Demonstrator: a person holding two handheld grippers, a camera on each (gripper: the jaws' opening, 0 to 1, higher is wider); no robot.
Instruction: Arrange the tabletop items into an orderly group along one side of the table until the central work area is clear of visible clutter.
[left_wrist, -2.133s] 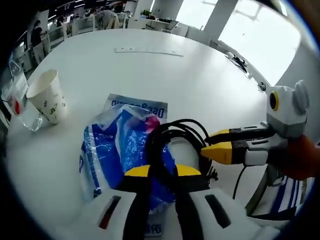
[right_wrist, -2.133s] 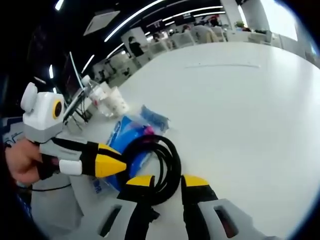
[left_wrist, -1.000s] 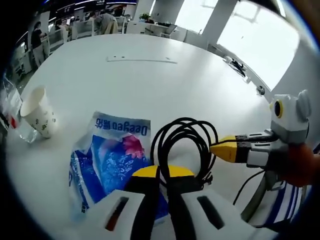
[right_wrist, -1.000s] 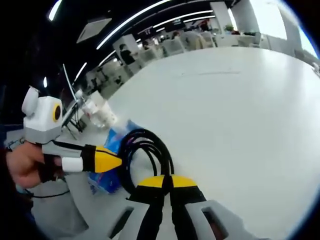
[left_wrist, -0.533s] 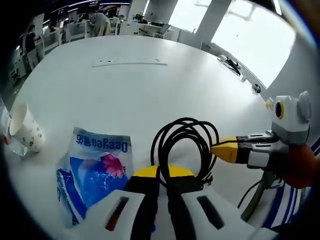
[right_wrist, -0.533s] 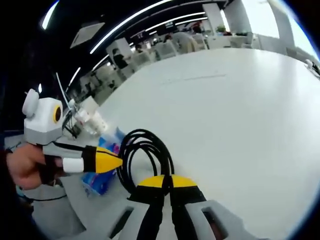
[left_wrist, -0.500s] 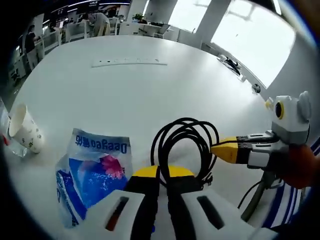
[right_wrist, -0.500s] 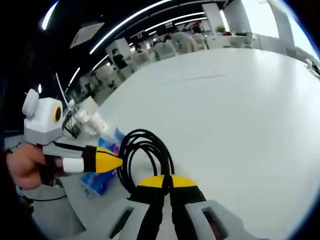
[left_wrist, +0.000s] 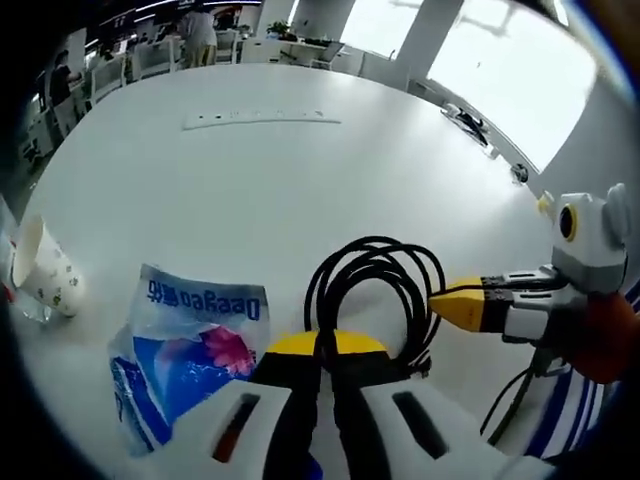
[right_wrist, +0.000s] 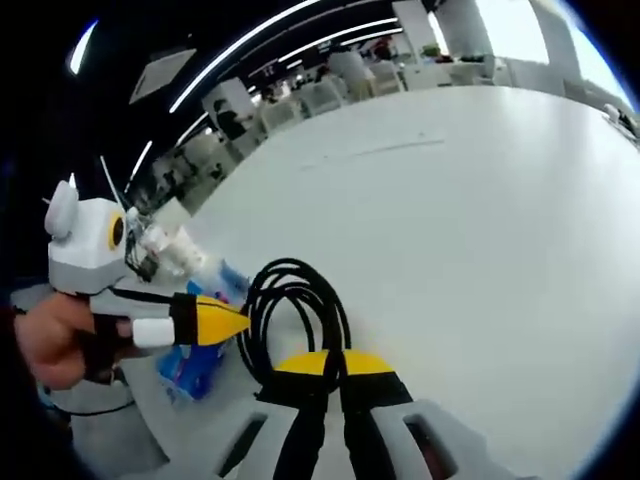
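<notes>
Left gripper (left_wrist: 322, 347) and right gripper (right_wrist: 327, 362) each clenched on the coiled black cable (left_wrist: 372, 288), jaws pressed together around its strands, the coil held above the near edge of the white table (left_wrist: 250, 190). Blue-and-white plastic packet (left_wrist: 180, 350) lies flat on the table just left of the cable. Paper cup (left_wrist: 42, 270), tilted, sits at the far left edge, well apart from the packet; its contents cannot be made out, nor those of a clear bottle (right_wrist: 178, 250) beyond the packet in the right gripper view.
</notes>
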